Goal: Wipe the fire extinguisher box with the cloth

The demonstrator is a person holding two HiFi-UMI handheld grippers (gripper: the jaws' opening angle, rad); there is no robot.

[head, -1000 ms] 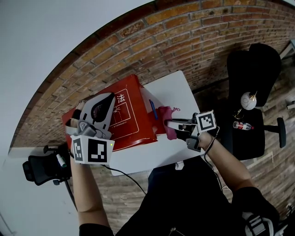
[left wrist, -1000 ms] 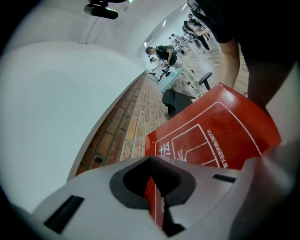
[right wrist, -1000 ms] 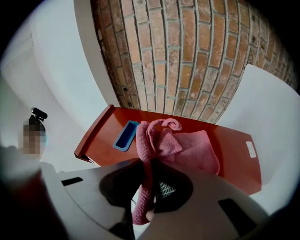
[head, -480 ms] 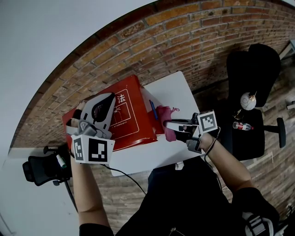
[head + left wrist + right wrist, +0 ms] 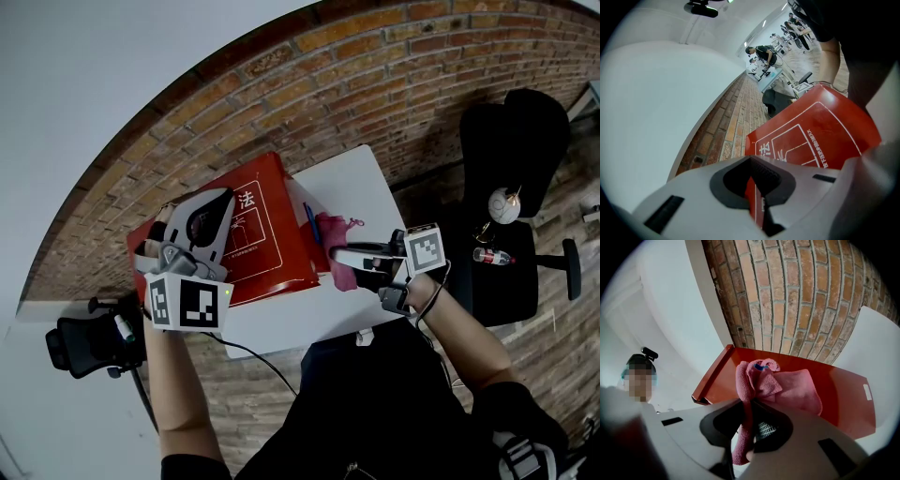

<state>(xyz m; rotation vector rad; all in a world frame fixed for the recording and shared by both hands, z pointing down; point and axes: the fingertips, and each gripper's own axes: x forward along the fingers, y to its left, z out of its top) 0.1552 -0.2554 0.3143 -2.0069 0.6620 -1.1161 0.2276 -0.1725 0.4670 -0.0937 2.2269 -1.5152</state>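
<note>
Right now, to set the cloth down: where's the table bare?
The table is bare at its far corner beyond the cloth, and along its near edge before the fire extinguisher box. Crowded where the right gripper holds the cloth beside the box.

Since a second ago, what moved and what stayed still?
The right gripper, shut on the pink cloth, shifted a little toward the person. The cloth's hanging end moved with it beside the red fire extinguisher box. Nothing was grabbed or let go. The left gripper stayed clamped on the box's edge. The box and the white table did not move.
</note>
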